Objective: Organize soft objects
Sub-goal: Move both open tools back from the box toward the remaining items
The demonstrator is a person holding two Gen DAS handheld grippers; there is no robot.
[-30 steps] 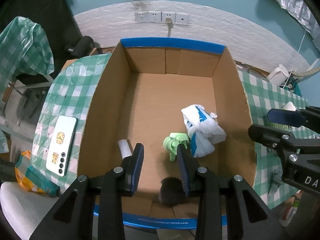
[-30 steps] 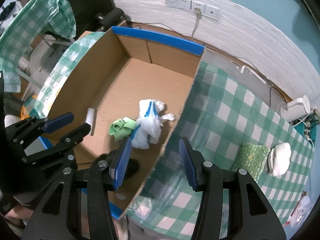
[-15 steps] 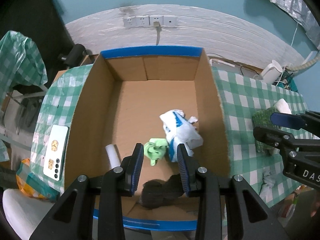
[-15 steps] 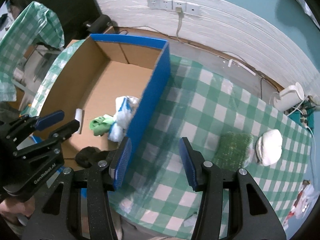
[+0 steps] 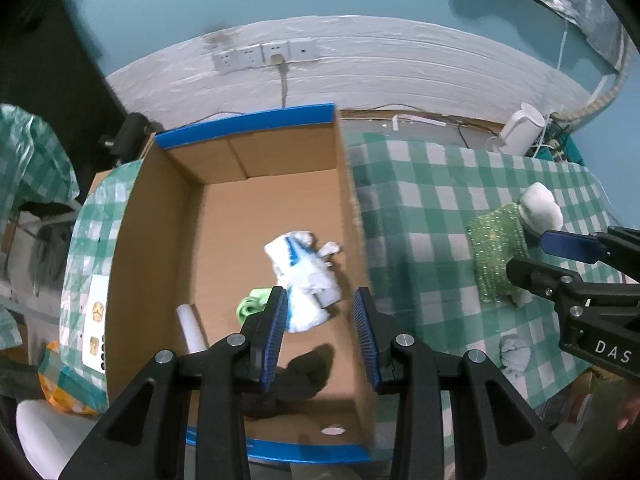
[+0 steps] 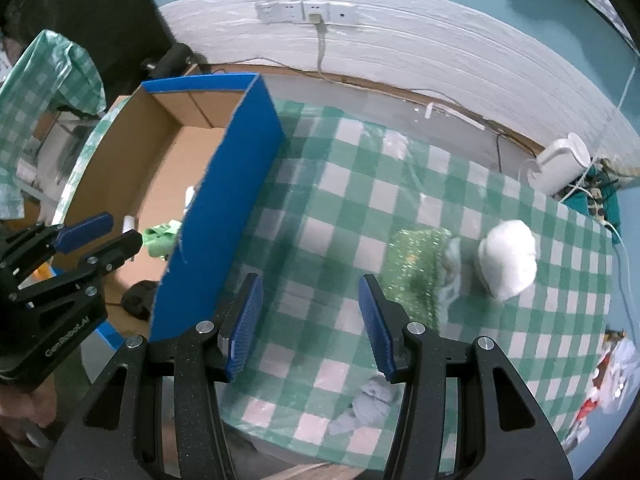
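A: Left view — left gripper (image 5: 320,332) hangs over the box (image 5: 148,240), jaws partly apart, nothing between them. A white bundle (image 5: 304,280) and a green cloth (image 5: 250,306) lie just ahead of the pads, inside.

B: And outside?

A: Far right of those jaws, a green sponge (image 5: 496,252).

B: Right view?

A: Right gripper (image 6: 310,320), jaws half-spread, empty, above the tablecloth (image 6: 320,200). The sponge (image 6: 416,268) sits ahead-right of the right pad, long axis running away from the jaws — nearer this hand, I'd say. White puff (image 6: 508,256) just beyond.
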